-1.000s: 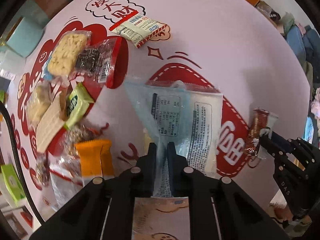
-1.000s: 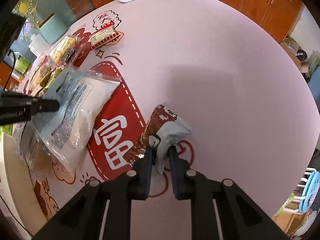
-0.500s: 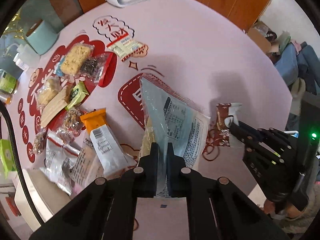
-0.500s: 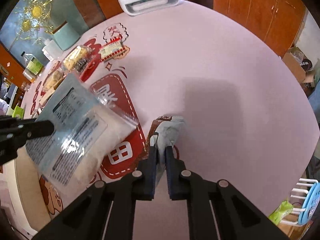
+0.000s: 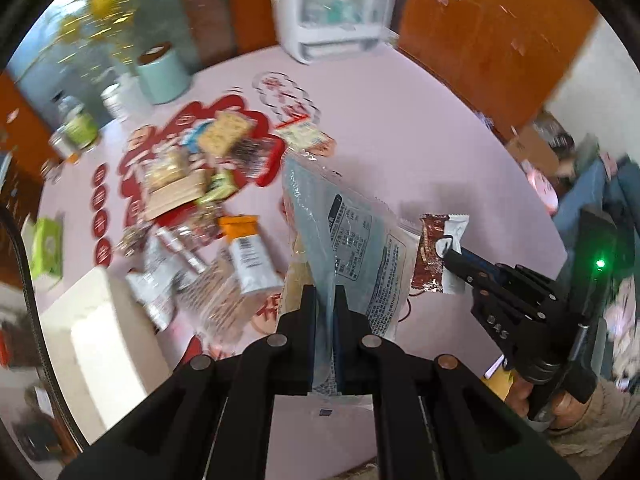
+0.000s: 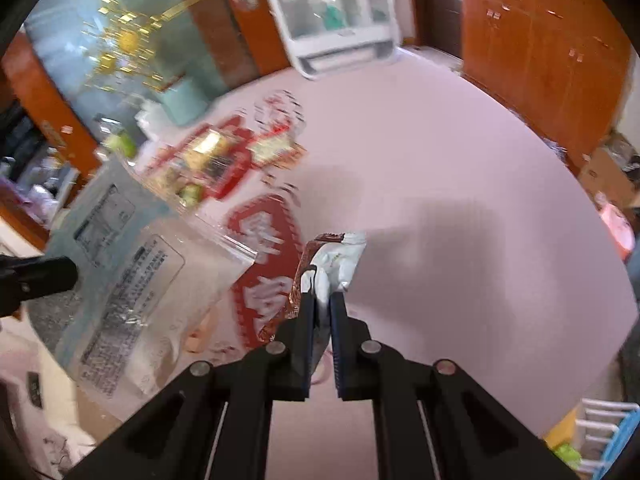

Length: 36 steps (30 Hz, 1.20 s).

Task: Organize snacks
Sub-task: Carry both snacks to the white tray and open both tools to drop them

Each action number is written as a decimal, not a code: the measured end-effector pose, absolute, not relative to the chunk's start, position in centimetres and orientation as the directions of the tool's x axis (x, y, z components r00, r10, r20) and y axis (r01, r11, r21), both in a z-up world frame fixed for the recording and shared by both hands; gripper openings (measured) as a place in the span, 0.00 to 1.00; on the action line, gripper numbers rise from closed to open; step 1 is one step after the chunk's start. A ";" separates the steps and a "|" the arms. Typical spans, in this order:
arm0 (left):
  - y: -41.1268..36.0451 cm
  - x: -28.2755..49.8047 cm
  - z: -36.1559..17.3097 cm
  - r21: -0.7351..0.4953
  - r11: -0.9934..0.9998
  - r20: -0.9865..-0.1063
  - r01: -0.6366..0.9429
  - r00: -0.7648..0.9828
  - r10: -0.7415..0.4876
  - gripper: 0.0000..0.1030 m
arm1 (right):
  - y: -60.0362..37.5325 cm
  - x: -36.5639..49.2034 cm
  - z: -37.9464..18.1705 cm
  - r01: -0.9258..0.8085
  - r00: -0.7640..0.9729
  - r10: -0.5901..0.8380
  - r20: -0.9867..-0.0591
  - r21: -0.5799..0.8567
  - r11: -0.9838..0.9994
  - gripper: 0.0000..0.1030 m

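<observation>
My left gripper point(image 5: 324, 296) is shut on a large clear-and-blue snack bag point(image 5: 348, 236) and holds it up above the pink round table point(image 5: 400, 128). The bag also shows at the left of the right wrist view point(image 6: 132, 280). My right gripper point(image 6: 322, 300) is shut on a small brown-and-white snack packet point(image 6: 332, 264), lifted off the table; the packet shows in the left wrist view point(image 5: 440, 252) at the right gripper's tip point(image 5: 450, 254). A heap of mixed snack packets point(image 5: 200, 200) lies on the table's left part.
A white box point(image 5: 100, 340) stands at the near left table edge. A white appliance point(image 5: 332, 8) stands at the far edge, a mint cylinder point(image 5: 162, 76) and jars point(image 5: 78, 130) at the far left. Wooden cabinets point(image 6: 540, 40) are behind.
Both grippers have risen and tilted up, lifting the large bag and the small packet higher off the table; more of the room and the far edge now shows.
</observation>
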<state>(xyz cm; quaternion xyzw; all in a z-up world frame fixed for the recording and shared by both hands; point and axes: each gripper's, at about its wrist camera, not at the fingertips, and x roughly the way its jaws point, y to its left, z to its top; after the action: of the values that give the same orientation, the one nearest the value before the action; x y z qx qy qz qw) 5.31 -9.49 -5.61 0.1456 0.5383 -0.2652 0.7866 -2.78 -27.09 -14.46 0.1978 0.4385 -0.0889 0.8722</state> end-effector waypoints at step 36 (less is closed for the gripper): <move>25.8 6.5 -8.9 0.057 0.989 -0.885 -0.136 0.451 0.113 0.94 | 9.7 5.6 -11.5 -0.587 0.409 0.404 -0.818 0.103 0.803 0.44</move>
<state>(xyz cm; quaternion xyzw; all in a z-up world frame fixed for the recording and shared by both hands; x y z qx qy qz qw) 6.46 25.85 -8.93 -0.0111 0.5187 0.0732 0.8518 5.57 9.72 -11.49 -0.1007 0.4551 0.2974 0.8332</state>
